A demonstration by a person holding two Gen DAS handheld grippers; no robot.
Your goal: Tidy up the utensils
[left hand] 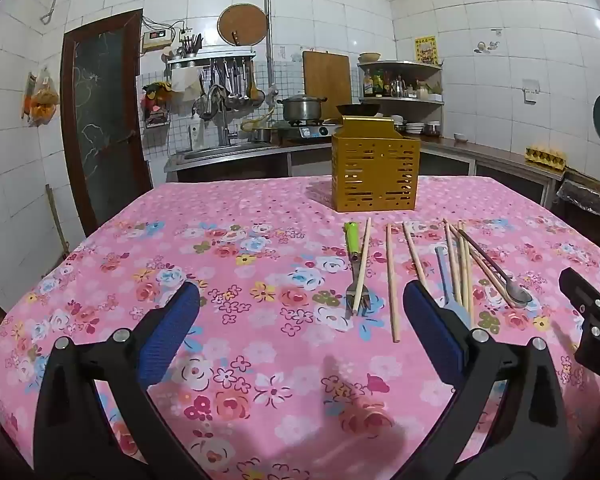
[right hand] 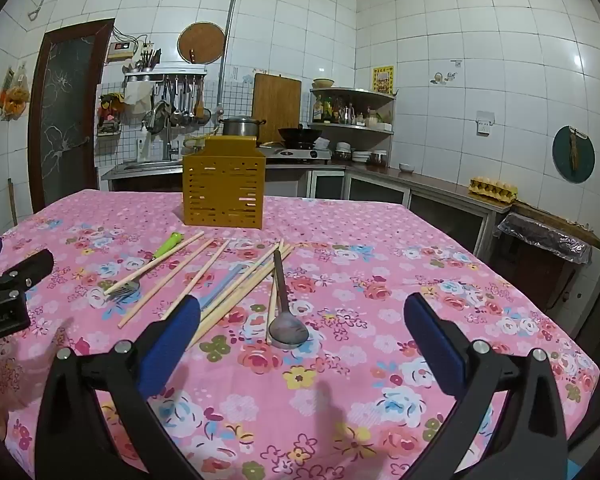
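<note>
Blue-padded left gripper (left hand: 300, 312) and right gripper (right hand: 302, 322) both hover spread wide, holding nothing. Nothing's sorted yet: wooden chopsticks (right hand: 228, 280), green-handled fork (left hand: 354, 264) and dark metal spoon (right hand: 286, 312) lie mid-frame, the yellow slotted metal holder (left hand: 375, 168) beyond. Next, I'd guess: close on one utensil.

Wide-spread right claw (right hand: 300, 312) above spoon (right hand: 286, 320), chopsticks (right hand: 236, 284), fork (right hand: 140, 276); yellow holder (right hand: 223, 190) behind.

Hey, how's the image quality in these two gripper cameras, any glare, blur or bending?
Left wrist view: strong fisheye bending of the wall tiles, dark corners, soft smeared tablecloth near the bottom edge. Right wrist view: same bending, glare spots on the right wall, holder and spoon sharp, faint shadows.
</note>
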